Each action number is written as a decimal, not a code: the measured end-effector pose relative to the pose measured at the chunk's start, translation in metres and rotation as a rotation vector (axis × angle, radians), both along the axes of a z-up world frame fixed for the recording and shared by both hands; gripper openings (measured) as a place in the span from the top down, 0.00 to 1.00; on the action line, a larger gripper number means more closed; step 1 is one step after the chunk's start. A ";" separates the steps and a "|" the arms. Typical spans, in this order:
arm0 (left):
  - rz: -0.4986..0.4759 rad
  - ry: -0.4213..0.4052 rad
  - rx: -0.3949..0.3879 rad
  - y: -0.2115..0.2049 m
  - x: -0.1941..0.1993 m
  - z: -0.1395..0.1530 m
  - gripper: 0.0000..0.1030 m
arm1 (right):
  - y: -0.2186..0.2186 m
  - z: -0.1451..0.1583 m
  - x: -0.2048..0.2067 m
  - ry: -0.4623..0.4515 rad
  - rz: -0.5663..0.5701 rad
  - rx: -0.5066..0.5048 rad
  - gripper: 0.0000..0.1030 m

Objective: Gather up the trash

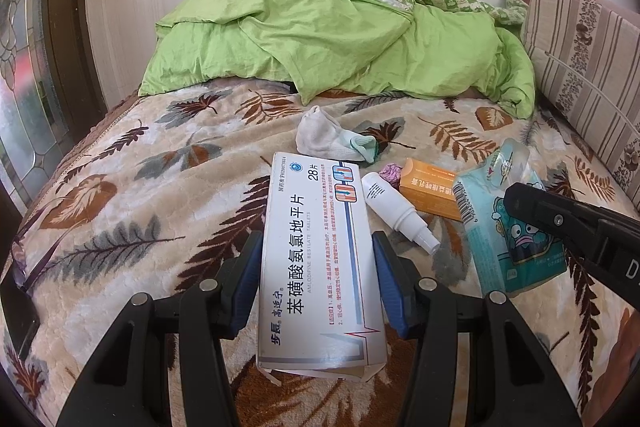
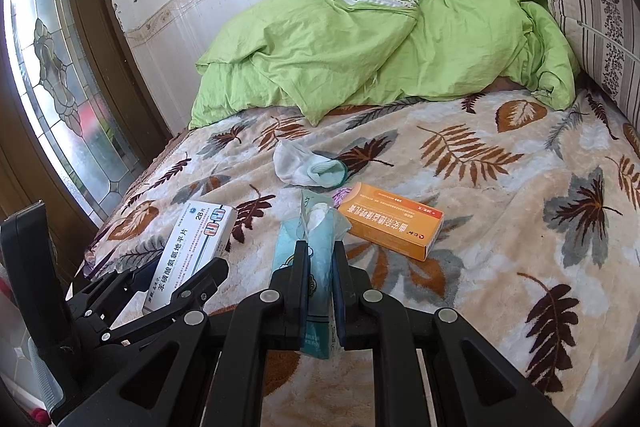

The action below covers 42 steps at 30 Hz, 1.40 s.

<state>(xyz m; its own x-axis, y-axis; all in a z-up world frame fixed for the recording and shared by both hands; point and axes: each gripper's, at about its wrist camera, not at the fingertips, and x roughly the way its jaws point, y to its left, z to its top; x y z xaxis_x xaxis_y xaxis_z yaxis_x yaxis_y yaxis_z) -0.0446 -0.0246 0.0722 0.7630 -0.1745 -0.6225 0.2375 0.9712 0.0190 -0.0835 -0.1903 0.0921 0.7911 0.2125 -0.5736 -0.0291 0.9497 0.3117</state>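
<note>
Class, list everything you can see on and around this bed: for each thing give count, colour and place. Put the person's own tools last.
White box: 1, white with blue print, between the left gripper's pads.
Tissue pack: 1, light blue, squeezed in the right gripper.
Orange box: 1, orange, lying on the blanket right of the tissue pack.
Spray bottle: 1, white, on the blanket between white box and orange box.
Wrapper: 1, pinkish, crumpled behind the spray bottle.
Sock: 1, white with a pale green cuff, mid-bed.
Blanket: 1, cream with brown and grey leaves, covering the bed.
Duvet: 1, green, heaped by the wall.
Cushion: 1, striped, far right.
Left gripper: 1, black, blue pads.
Right gripper: 1, black, shut.
</note>
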 end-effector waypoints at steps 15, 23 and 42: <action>-0.003 0.001 0.000 -0.001 0.000 -0.001 0.49 | 0.000 0.000 0.000 -0.003 -0.001 -0.001 0.89; -0.005 0.002 -0.001 -0.001 0.000 -0.001 0.49 | 0.000 0.000 0.000 -0.002 0.000 -0.001 0.89; -0.010 0.007 -0.011 -0.002 -0.001 -0.001 0.49 | -0.002 0.001 0.000 -0.003 -0.005 0.002 0.89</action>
<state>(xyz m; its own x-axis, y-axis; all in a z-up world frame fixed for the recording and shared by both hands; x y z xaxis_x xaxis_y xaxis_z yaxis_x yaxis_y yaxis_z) -0.0458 -0.0263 0.0707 0.7566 -0.1894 -0.6258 0.2476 0.9688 0.0061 -0.0837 -0.1922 0.0927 0.7938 0.2099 -0.5708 -0.0256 0.9493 0.3134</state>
